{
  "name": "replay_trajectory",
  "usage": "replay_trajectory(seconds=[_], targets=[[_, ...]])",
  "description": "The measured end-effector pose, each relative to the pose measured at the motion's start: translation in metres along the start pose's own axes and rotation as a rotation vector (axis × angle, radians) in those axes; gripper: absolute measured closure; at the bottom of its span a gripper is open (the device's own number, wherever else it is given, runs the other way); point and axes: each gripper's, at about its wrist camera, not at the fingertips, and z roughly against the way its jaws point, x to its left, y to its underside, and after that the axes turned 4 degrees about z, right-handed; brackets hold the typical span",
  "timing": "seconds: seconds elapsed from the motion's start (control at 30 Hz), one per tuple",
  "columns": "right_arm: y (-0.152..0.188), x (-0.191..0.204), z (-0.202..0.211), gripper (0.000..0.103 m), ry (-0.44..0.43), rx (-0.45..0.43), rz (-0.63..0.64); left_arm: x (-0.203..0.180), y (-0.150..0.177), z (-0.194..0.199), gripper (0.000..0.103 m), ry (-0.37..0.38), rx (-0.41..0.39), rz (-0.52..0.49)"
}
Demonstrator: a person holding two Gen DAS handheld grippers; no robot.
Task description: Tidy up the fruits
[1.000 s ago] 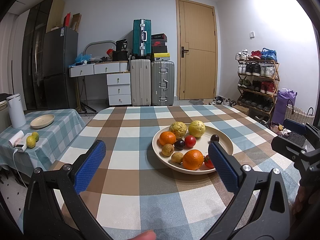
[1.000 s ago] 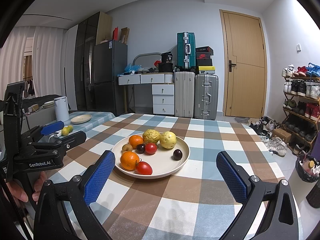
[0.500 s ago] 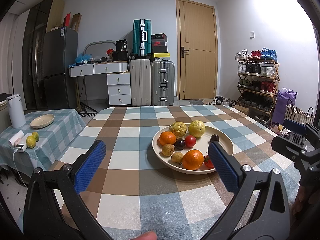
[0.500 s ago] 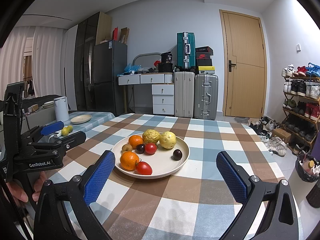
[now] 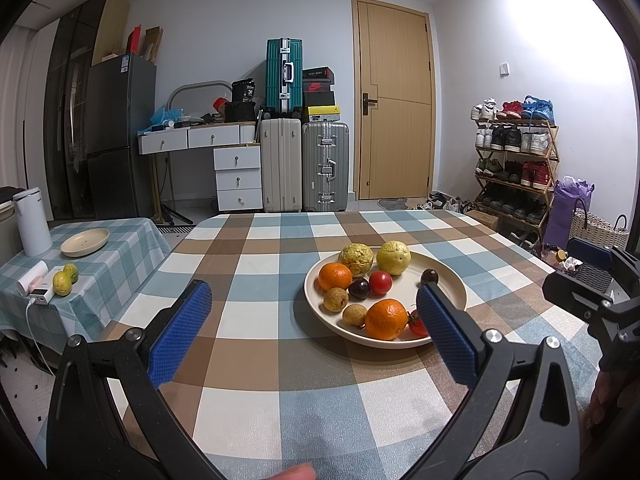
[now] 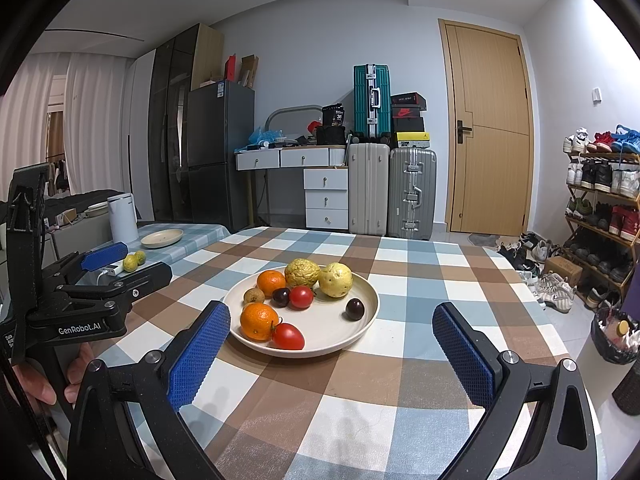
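While both my grippers hover above the blue, brown and white checked tablecloth (image 5: 256, 312), my left gripper (image 5: 314, 324) and my right gripper (image 6: 332, 344) stand spread wide, holding nothing. Ahead sits the round cream plate (image 6: 366, 322) of fruit: two oranges, two wrinkled yellow fruits, two red tomatoes, dark plums and small brown fruits. On the side table, two small yellow-green fruits (image 5: 64, 280) lie near an empty cream dish (image 5: 85, 242).
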Motion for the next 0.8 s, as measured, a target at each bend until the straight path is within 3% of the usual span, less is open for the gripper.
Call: replay_trajectory(seconds=[0.8], targets=[[0.0000, -0.0002, 0.0002, 0.000, 0.000, -0.001, 0.000, -0.0001, -0.0002, 0.0009, 0.001, 0.000, 0.000, 0.000]])
